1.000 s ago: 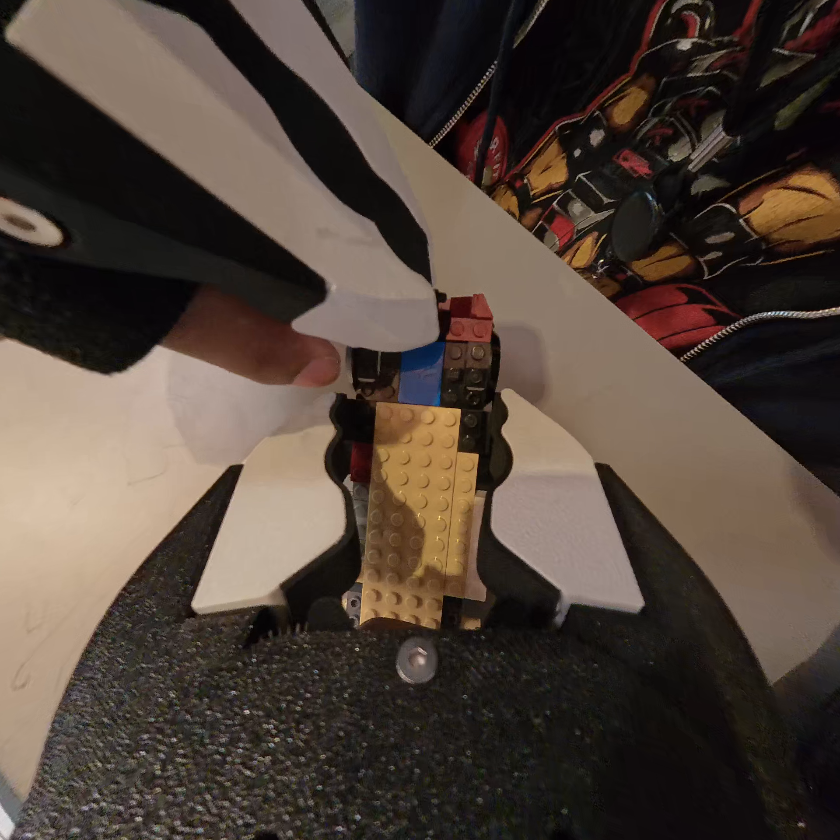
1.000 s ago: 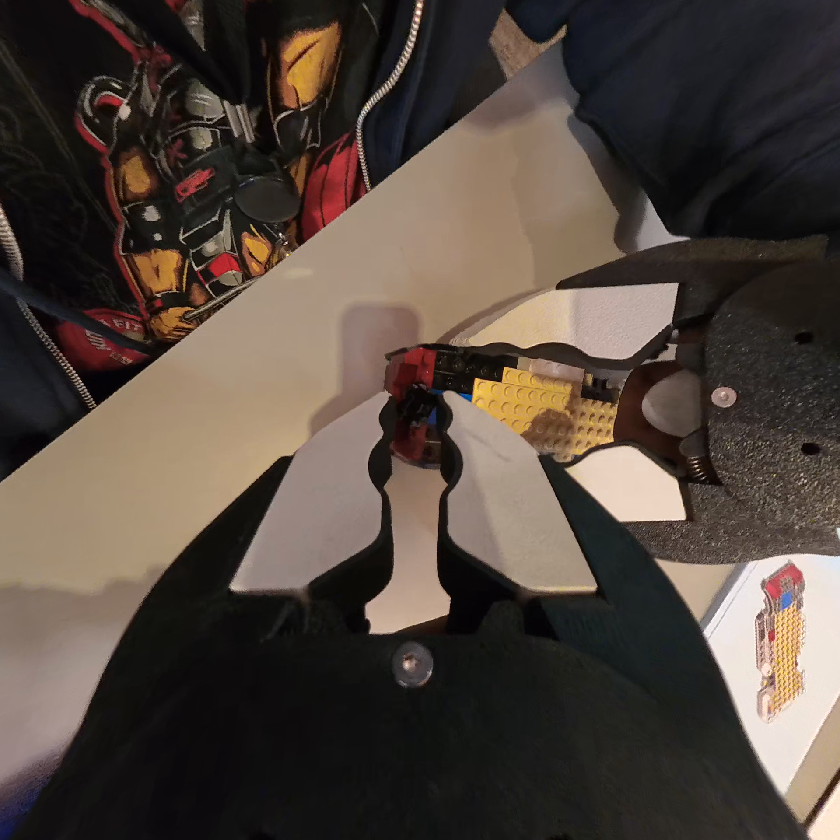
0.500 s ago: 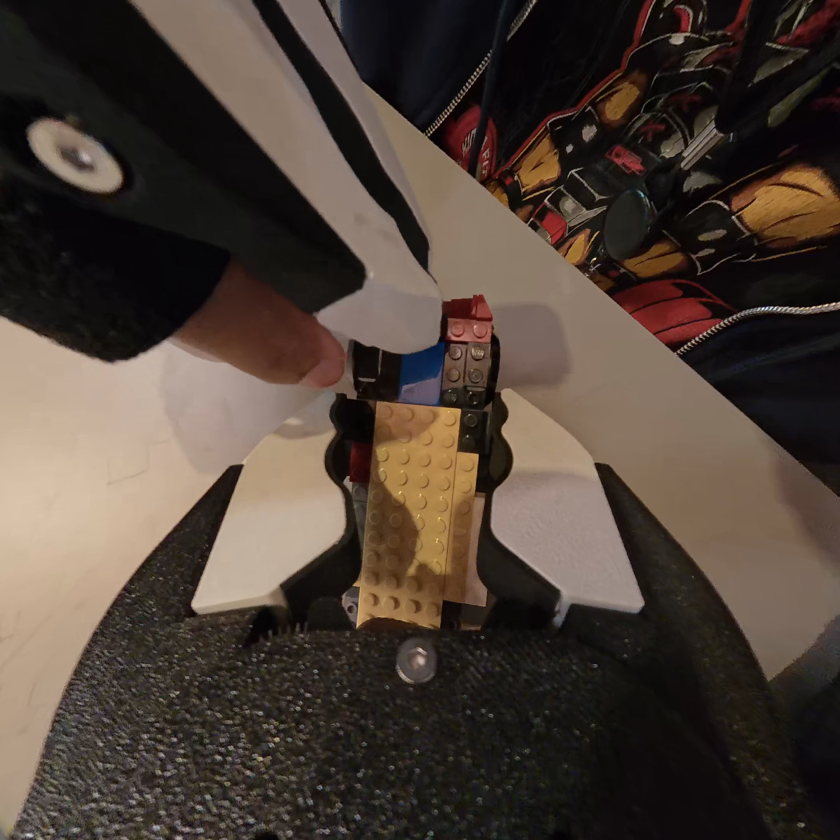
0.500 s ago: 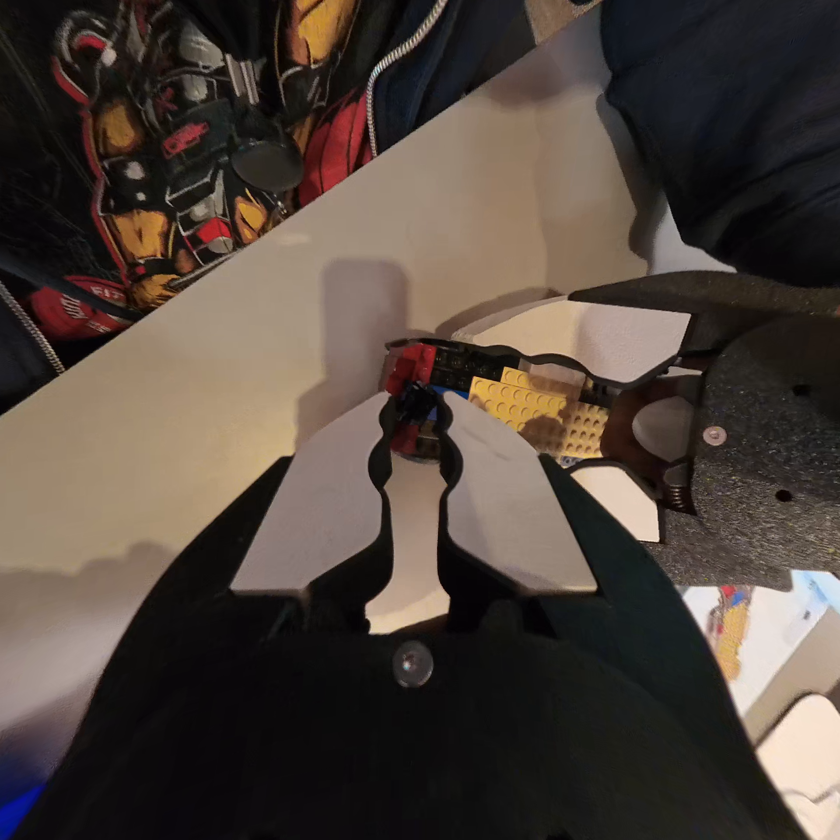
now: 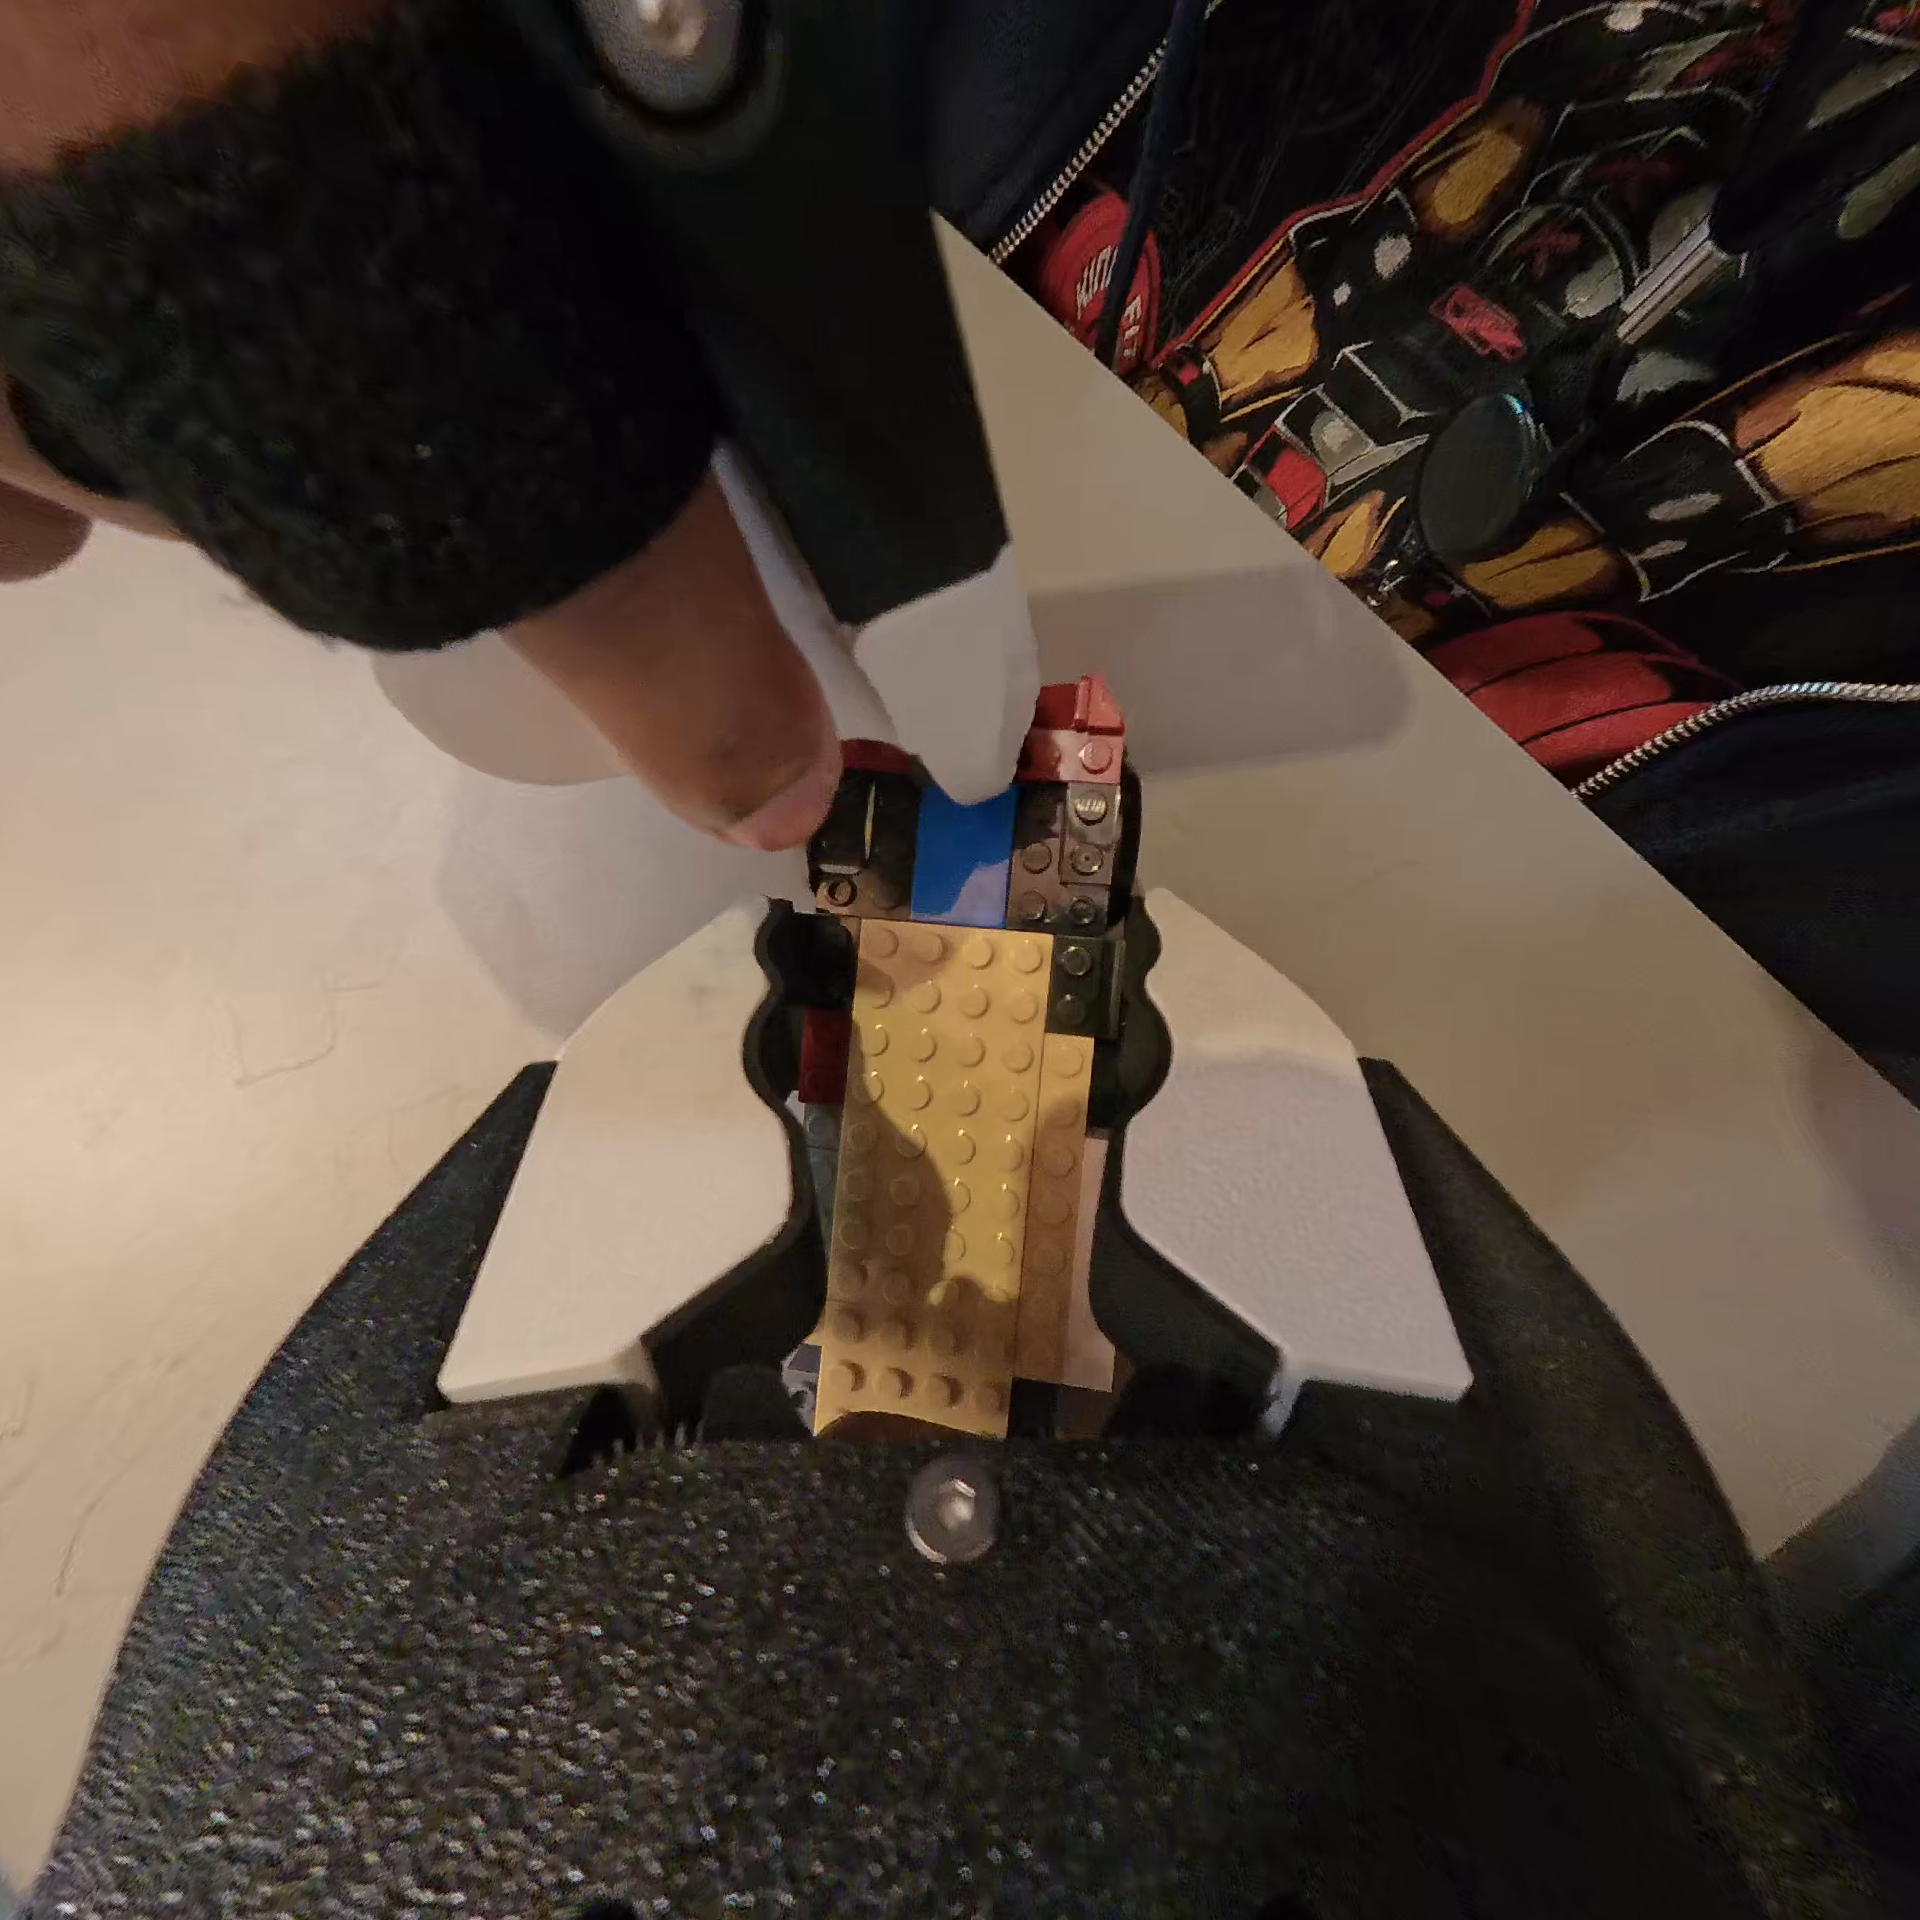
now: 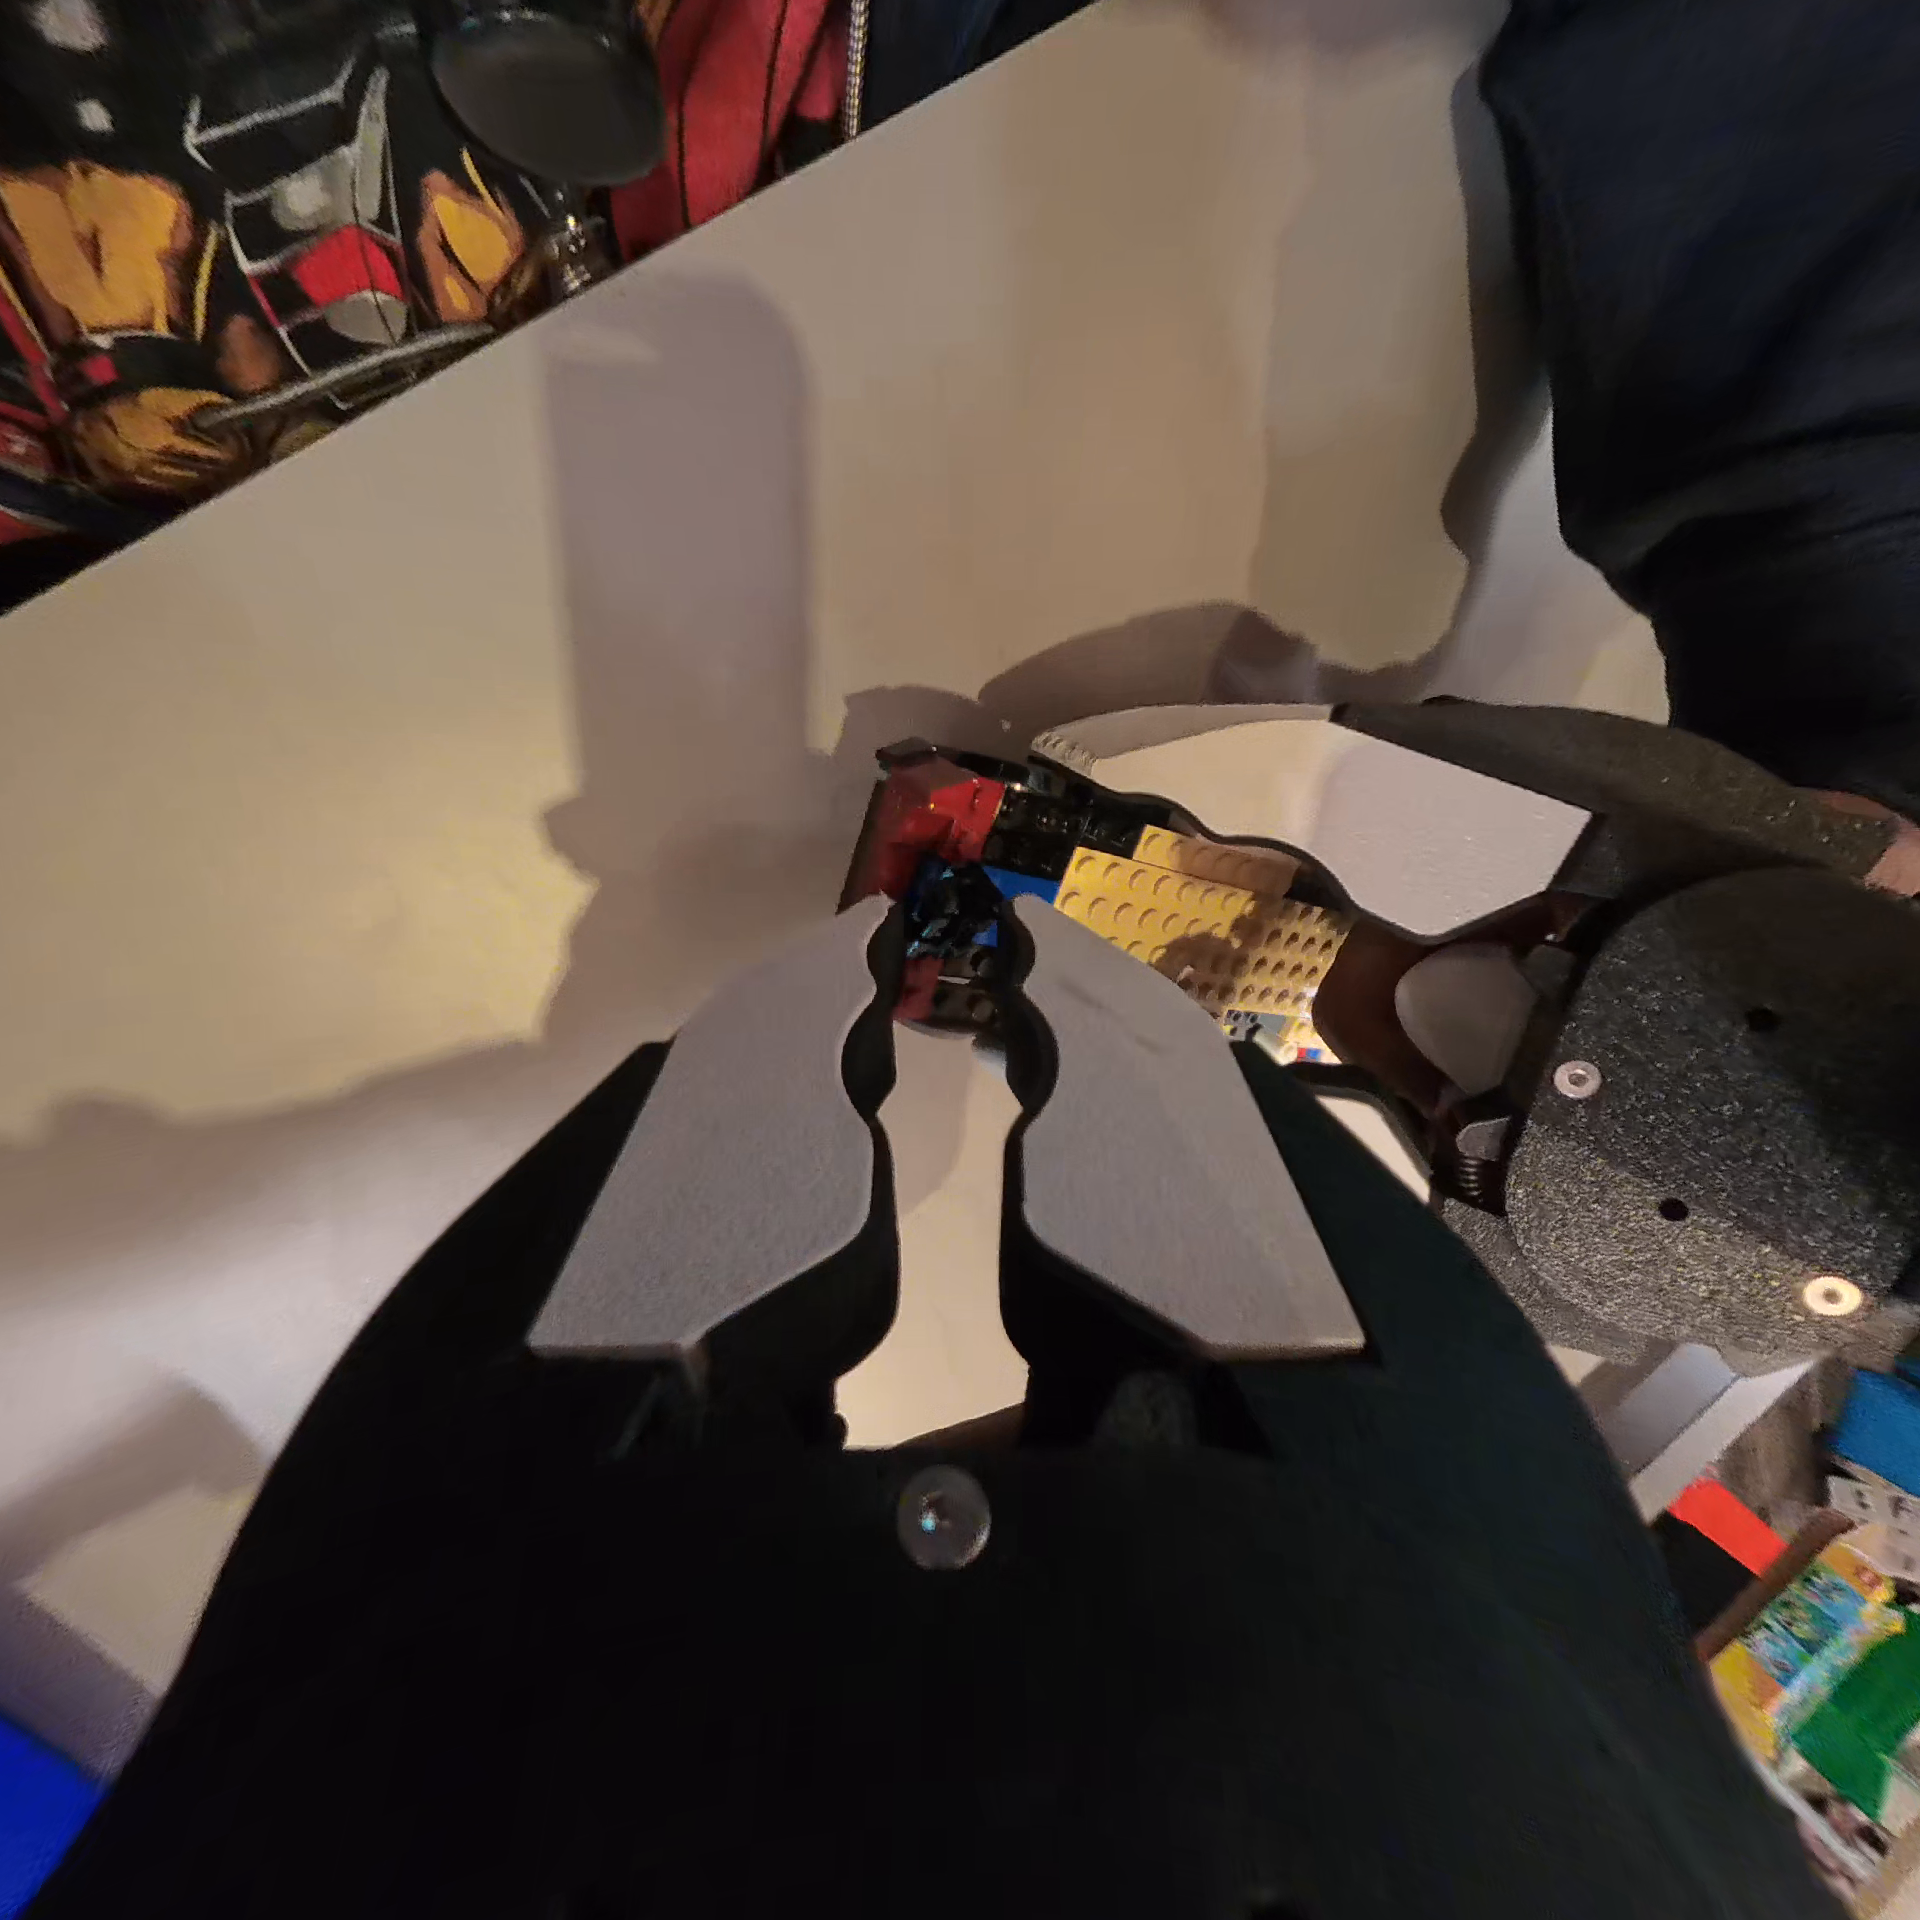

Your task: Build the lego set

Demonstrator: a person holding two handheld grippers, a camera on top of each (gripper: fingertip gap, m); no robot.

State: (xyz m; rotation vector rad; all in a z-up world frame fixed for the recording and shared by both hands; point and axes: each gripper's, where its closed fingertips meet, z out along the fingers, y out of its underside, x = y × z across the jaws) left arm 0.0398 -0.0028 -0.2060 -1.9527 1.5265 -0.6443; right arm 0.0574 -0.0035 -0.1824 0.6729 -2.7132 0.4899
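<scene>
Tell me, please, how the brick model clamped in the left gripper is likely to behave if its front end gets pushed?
The brick model looks stiff overall, since its tan studded plates span its length between the left gripper's pads. It is probably fragile at the front: the small red and black bricks there, where the right gripper works, could pop off. It seems unlikely to roll.

A: The near end of the brick model (image 5: 940,1164) slips under the left gripper (image 5: 951,997) body, so that end is hidden.

B: The right gripper (image 6: 951,935) fingertips cover the small dark piece (image 6: 951,920); it's blurred, shape unclear.

A: Its body runs off the top edge here, smeared.

B: The coloured boxes (image 6: 1829,1683) are cut off at the right edge
</scene>
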